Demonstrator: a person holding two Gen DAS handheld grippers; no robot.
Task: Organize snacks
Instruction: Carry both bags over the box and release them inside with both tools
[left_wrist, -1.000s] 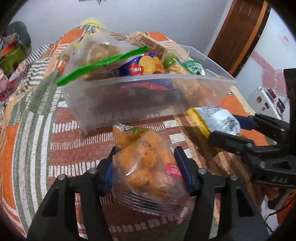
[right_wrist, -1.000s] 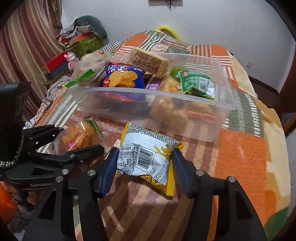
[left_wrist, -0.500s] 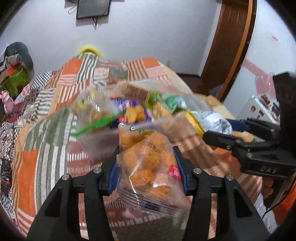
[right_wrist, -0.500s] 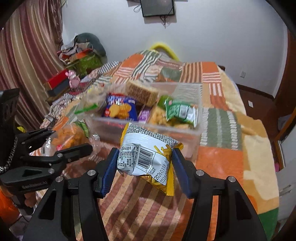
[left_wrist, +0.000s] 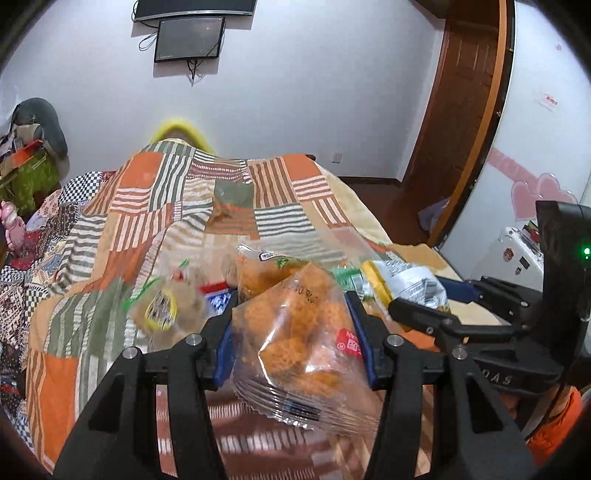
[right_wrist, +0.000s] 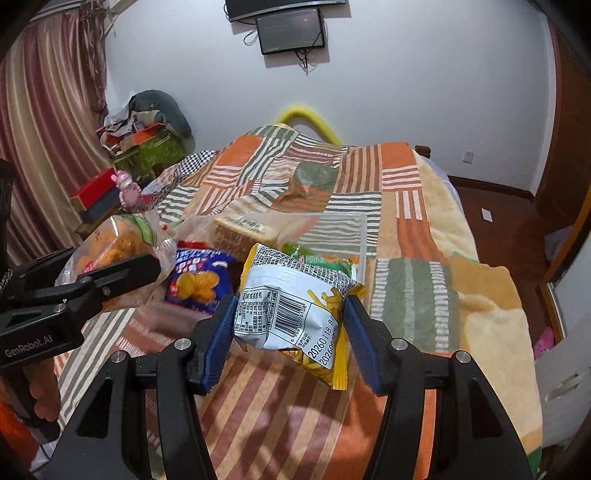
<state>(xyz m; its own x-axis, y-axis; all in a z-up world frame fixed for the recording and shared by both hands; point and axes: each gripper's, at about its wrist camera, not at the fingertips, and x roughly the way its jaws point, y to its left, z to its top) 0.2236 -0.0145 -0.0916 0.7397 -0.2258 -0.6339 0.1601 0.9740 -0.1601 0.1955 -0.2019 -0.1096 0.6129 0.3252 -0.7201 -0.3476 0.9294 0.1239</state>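
While the left wrist view is looking along its own black two-finger left gripper (left_wrist: 293, 332), the blue-padded jaws are closing tightly on a clear plastic bag of orange puffed snacks (left_wrist: 295, 332), which is sitting raised above the orange, green and white striped patchwork bedspread (left_wrist: 155, 206). Beyond the bag, a clear plastic storage bin (left_wrist: 343, 240) is showing only as a motion-blurred shape holding other packets, so its contents are hard to tell apart. At the right of this view, the black right gripper (left_wrist: 421, 295) is pinching a silver and yellow crisp packet (left_wrist: 402, 280), and both held packets are hanging near the bin's front edge.

Where the right wrist view is looking forward, the right gripper (right_wrist: 290, 325) is clamping the silver and yellow crisp packet (right_wrist: 291, 310) between its blue pads, barcode side facing the camera, lifted off the bedspread (right_wrist: 406, 295). Just behind it, the clear bin (right_wrist: 354, 229) is lying on the bedspread, holding a blue packet printed with round crackers (right_wrist: 199, 277), a tan rectangular wrapped cake (right_wrist: 243, 229) and a green packet (right_wrist: 325, 260). At the left, the left gripper (right_wrist: 110, 258) is squeezing the bag of orange snacks (right_wrist: 114, 247) beside the bin's left end
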